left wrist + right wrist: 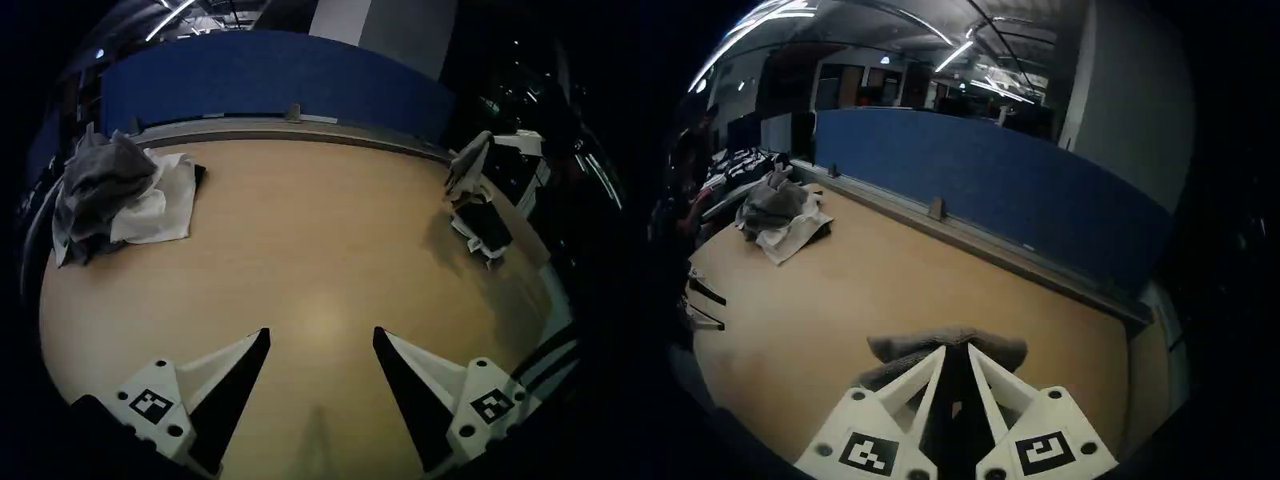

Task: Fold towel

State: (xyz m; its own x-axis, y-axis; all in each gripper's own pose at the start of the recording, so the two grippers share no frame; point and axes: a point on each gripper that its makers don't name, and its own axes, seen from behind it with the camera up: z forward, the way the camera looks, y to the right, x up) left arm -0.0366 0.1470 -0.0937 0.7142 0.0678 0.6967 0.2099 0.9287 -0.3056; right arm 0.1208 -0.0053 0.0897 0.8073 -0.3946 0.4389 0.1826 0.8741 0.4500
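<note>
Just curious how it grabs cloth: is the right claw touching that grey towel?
Touching. In the right gripper view, the right claw has both fingers closed on the grey towel, which bunches around their tips.

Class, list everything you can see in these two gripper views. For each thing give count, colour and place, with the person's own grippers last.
table: one, light wood, under everything.
blue partition: one, blue, along the table's far edge.
ceiling lights: several, white strips, overhead beyond the partition.
towel pile: one heap, grey and white cloths, far left on the table in the left gripper view.
grey towel: one, grey, between the right gripper's jaws.
left gripper: one, white and black, jaws open over the table.
right gripper: one, white, jaws shut on the grey towel.
</note>
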